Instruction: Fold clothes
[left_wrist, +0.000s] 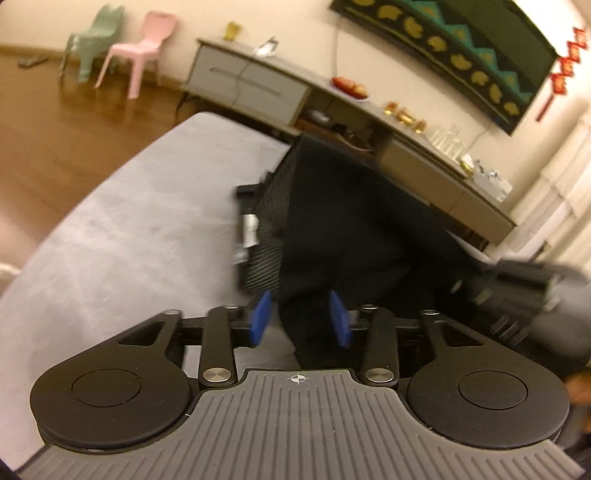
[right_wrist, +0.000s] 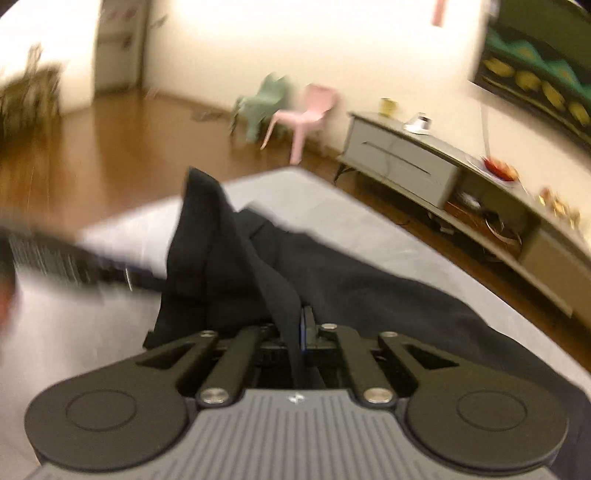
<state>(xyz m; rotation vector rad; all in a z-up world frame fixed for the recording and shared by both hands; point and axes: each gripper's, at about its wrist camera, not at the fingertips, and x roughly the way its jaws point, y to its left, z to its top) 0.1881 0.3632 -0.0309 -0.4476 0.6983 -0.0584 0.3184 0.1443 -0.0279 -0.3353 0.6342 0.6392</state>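
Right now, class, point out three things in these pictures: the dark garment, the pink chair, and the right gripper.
dark garment (right_wrist: 369, 280), right wrist view, on the flat cloth lying on the grey surface.
pink chair (left_wrist: 142, 50), left wrist view, on its seat.
right gripper (right_wrist: 304, 328), right wrist view, between its closed fingertips pinching the cloth.

Warm, yellowish indoor light fills both views; I can't see its source. My left view is fairly sharp up close, but the cabinet (left_wrist: 255, 83) and wall hanging (left_wrist: 458, 48) smear. My right view is blurred throughout, worst at its left edge. The floor (right_wrist: 122, 162) shows soft glare. Fisheye bending curves the bed (left_wrist: 122, 229) edges, and the corners go dark.
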